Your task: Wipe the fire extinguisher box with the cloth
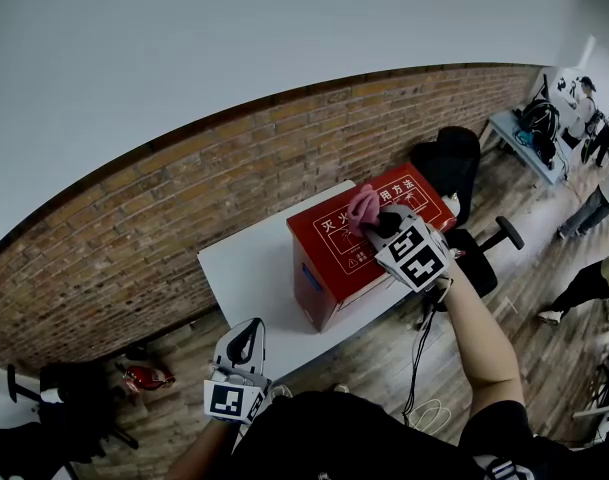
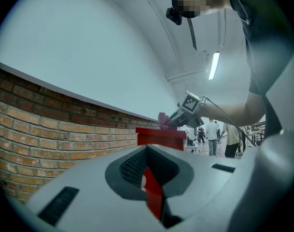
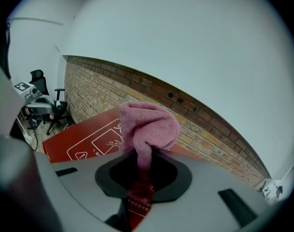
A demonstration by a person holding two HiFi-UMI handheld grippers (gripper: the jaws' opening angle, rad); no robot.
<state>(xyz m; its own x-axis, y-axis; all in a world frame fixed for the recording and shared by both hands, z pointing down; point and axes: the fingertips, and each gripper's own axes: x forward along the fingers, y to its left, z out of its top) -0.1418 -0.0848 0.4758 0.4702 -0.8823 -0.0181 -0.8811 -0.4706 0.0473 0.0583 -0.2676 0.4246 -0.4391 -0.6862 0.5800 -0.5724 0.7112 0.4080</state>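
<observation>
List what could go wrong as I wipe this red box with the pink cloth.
1. The right gripper pinches only a narrow fold of the cloth, so friction on the box could tug it out.
2. The box seems to stand near the edge of the white table, and the left gripper hangs away from it, so a firm stroke might slide the box.

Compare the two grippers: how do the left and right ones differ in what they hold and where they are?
The right gripper is shut on the pink cloth; the left gripper has its jaws together on nothing. The right gripper is over the red box; the left gripper is held short of the white table. Both carry a marker cube.
</observation>
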